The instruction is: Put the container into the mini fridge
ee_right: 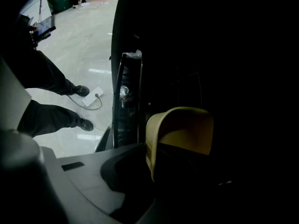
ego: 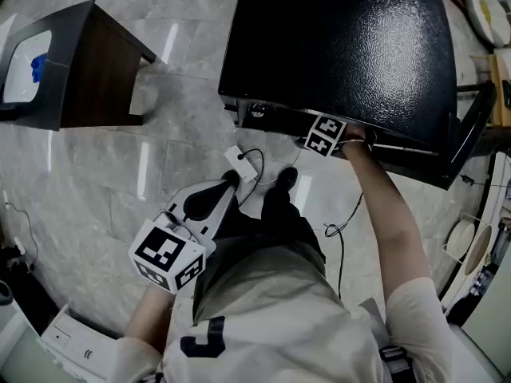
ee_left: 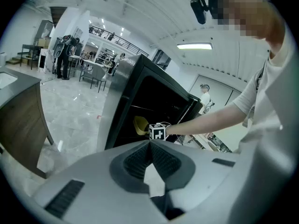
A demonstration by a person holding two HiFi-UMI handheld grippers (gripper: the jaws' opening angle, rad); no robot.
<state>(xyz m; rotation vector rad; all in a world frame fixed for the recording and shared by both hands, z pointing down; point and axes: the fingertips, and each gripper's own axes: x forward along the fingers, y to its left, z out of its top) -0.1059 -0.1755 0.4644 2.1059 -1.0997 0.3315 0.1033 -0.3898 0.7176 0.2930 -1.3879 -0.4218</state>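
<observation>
- The container (ee_right: 180,134) is looking light and stiff, probably plastic. Its thin rim wall is offering the best hold, though the smooth sides may be slipping.
- It is showing mustard-yellow, open-topped and round-cornered, at the lower centre of the right gripper view.
- The right gripper (ee_right: 152,171) is pinching its near wall, jaws nearly together.
- The container is sitting inside the dark mini fridge (ego: 343,46).
- The left gripper (ee_left: 150,146) is idling with its jaws together, holding nothing.

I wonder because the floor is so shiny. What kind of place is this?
Probably a big workshop or lab hall: polished stone floor, a black mini fridge, and work tables with people under strip lights.
</observation>
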